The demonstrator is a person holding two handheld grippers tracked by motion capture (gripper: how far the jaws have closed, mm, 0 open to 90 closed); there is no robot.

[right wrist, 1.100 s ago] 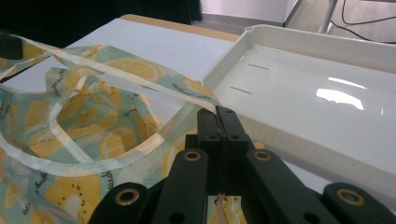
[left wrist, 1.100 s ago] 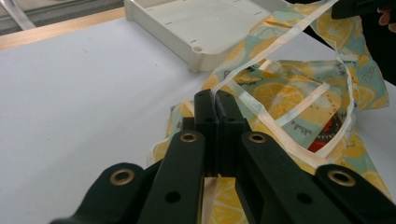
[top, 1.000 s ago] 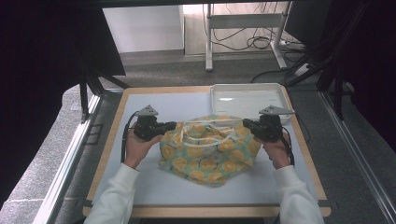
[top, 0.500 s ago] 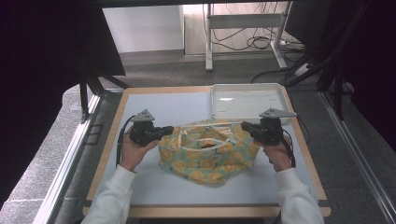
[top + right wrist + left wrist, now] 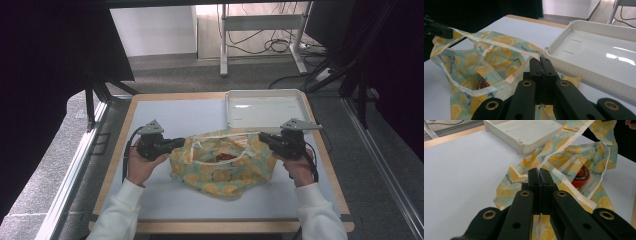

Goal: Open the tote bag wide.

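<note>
A lemon-print cloth bag [image 5: 220,170] lies mid-table with its mouth pulled open. My left gripper [image 5: 181,142] is shut on the white-trimmed rim at the bag's left side. My right gripper [image 5: 262,137] is shut on the rim at the right side. In the left gripper view the jaws [image 5: 539,171] pinch the white trim, and a red round lid [image 5: 581,175] sits inside the bag [image 5: 507,183]. The right gripper view has its jaws [image 5: 540,60] closed on the trim, with the bag [image 5: 466,60] sagging open beyond and a red label [image 5: 483,83] inside.
A white plastic tray [image 5: 265,107] sits at the far right of the table, just behind the bag, and close to the right gripper [image 5: 599,50]. The wooden table edge [image 5: 220,226] runs along the front. Dark frame legs stand at both sides.
Both hands have drawn slightly toward the near edge with the rim still gripped. The bag's mouth is stretched wider, and the red thing inside shows more.
</note>
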